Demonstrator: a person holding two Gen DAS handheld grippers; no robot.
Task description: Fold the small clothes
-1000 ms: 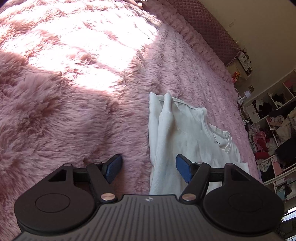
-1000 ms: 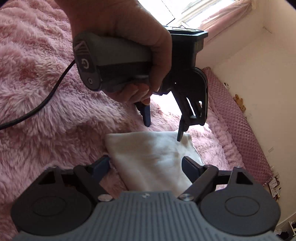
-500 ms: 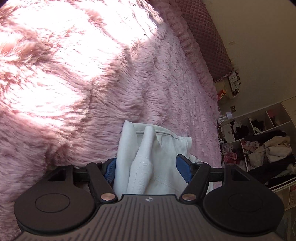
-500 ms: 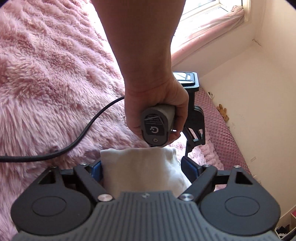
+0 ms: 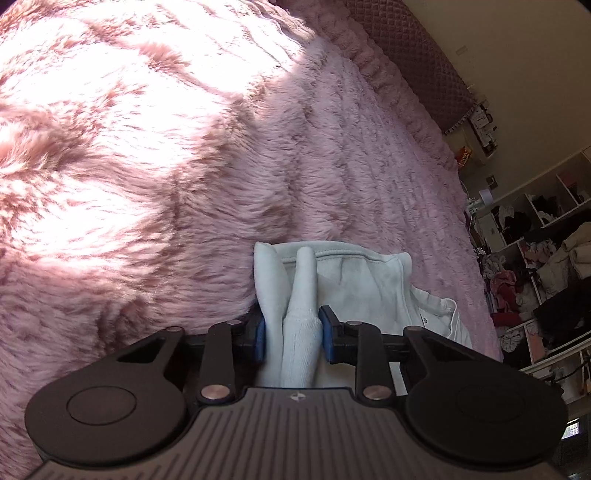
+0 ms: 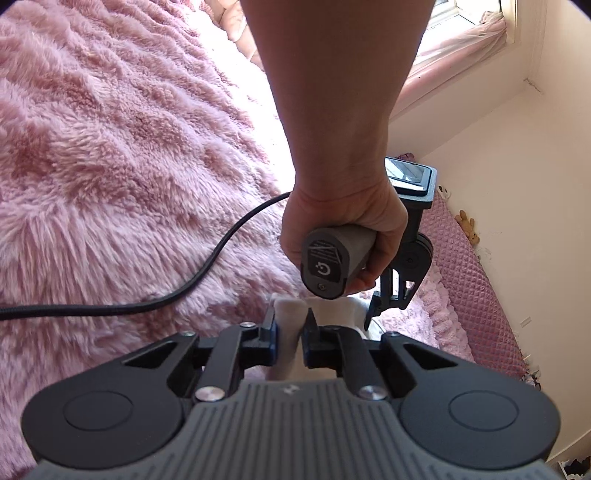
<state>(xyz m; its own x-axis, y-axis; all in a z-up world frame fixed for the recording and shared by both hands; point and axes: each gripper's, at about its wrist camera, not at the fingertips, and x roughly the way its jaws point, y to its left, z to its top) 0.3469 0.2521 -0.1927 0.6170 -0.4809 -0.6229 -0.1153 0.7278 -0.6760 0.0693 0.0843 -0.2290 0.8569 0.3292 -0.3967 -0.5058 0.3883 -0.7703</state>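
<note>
A small white garment (image 5: 354, 284) lies on a bed covered with a fluffy pink blanket (image 5: 184, 184). It is bunched up, with soft folds standing up in the middle. Part of the blanket is bright with sun and part is in shade.

The left tool (image 5: 291, 334) has its two blue pads on either side of a thick fold of the white cloth. Its jaws are closing, and the pads press on the fold from both sides. The cloth looks squeezed there (a bit like a rolled sock).

The right tool (image 6: 290, 338) is pressed tight on another bit of the same white garment (image 6: 286, 350). A thin strip of cloth sticks up between its fingers (image 6: 272, 332).

In the right wrist view, a person's hand (image 6: 343, 221) holds the grey handle of the left tool (image 6: 373, 314), just past the right tool. A black cable (image 6: 184, 291) runs from that handle across the pink blanket to the left side of the picture.

Along the far edge of the bed is a long pink quilted cushion (image 6: 476, 295). A window (image 6: 465, 22) lets in bright light near the corner of the room. In the left wrist view, white shelves (image 5: 535, 266) stuffed with piles of clothes stand beside the bed.
</note>
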